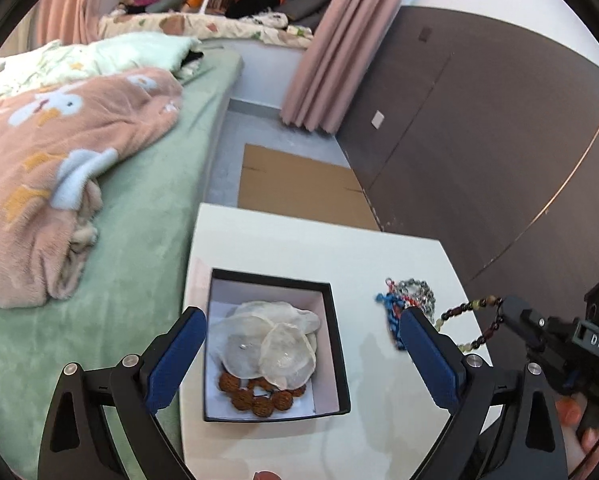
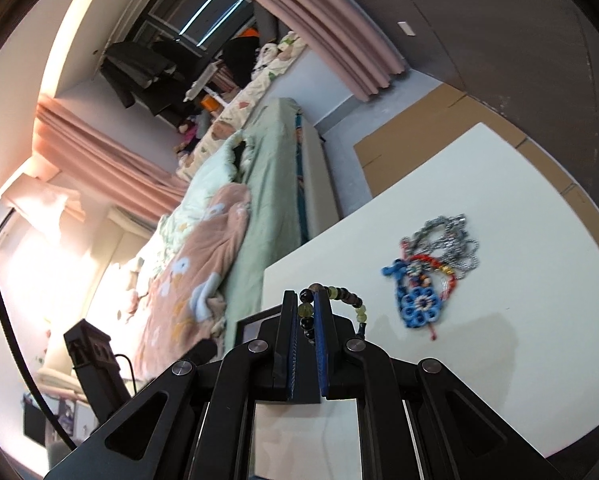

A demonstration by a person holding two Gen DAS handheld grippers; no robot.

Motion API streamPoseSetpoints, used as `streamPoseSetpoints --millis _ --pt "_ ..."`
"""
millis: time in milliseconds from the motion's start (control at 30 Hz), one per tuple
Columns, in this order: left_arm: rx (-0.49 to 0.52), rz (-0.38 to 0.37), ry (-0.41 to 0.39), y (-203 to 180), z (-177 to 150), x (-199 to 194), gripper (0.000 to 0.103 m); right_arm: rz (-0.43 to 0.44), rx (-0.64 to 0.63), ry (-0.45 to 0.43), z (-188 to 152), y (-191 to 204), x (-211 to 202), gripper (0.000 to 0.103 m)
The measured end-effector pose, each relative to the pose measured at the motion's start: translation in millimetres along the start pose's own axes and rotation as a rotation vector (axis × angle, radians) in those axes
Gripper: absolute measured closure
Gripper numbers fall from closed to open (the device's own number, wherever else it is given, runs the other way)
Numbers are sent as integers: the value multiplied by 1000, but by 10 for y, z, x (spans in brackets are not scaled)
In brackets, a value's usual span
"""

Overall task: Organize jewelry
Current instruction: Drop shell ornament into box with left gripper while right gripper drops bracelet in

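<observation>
- I'm in a home bedroom, working at a small white table [image 1: 379,256] pushed up beside the bed [image 1: 147,216].
- The bed has a green sheet, with a rumpled pink blanket [image 1: 63,152] printed with white flowers lying on it.
- Pink curtains [image 1: 319,60] hang to the floor; a dark wardrobe wall [image 1: 479,128] runs along one side.
- Flattened cardboard [image 1: 299,184] lies on the floor past the table.
- Soft toys and bedding [image 1: 203,24] crowd the far window ledge.

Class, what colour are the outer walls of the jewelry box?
Black box, white inside; left wrist view shows it best.
</observation>
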State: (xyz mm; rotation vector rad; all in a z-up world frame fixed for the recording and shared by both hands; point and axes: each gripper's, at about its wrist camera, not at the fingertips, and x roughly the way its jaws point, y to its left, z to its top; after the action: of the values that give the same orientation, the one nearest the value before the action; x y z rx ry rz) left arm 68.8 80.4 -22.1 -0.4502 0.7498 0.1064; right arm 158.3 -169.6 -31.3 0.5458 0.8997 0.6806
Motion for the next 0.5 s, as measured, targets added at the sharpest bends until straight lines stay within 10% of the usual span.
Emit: streamPoseSetpoints --millis 500 --pt "-68 -14 -122 248 148 -377 6 113 -131 56 -267 597 394 93"
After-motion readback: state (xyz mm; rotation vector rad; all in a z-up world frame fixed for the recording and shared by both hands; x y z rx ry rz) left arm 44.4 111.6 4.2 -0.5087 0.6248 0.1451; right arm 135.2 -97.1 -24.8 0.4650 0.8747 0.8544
